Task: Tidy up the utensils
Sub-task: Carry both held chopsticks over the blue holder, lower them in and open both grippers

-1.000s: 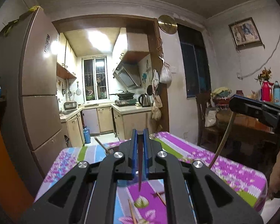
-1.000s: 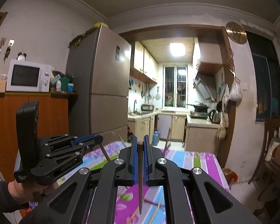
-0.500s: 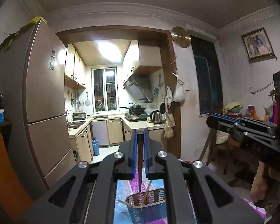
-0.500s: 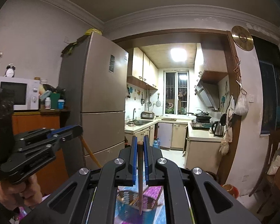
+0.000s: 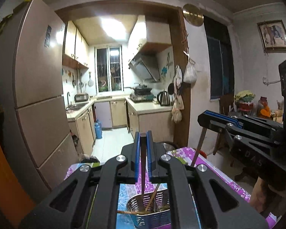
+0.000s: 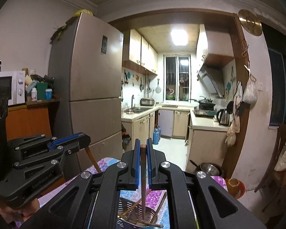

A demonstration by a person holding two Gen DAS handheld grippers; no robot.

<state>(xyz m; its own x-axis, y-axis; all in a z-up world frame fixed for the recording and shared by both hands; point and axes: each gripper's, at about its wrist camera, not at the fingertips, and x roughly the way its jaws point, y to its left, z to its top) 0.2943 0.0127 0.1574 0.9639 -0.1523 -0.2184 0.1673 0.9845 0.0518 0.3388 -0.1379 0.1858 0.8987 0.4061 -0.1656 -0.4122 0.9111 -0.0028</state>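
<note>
My left gripper (image 5: 143,135) is shut on a brown chopstick (image 5: 143,169) that hangs point down into a perforated metal utensil holder (image 5: 152,213) on the table. Several chopsticks lean inside the holder. My right gripper (image 6: 142,143) is shut on another brown chopstick (image 6: 143,187), its tip down inside the same holder (image 6: 131,215). In the left wrist view the right gripper (image 5: 215,118) shows at the right with its chopstick (image 5: 199,147). In the right wrist view the left gripper (image 6: 80,140) shows at the left with its chopstick (image 6: 91,158).
The table has a purple floral cloth (image 5: 215,168). A tall fridge (image 5: 38,87) stands left, with a microwave (image 6: 7,87) on an orange cabinet. The kitchen doorway (image 6: 171,137) lies ahead. A metal bowl (image 6: 207,168) sits on the floor, a wooden chair (image 6: 278,152) at the right.
Both grippers moved from over the open table to above the utensil holder. The chopstick tips have come down into the holder over the last second.
</note>
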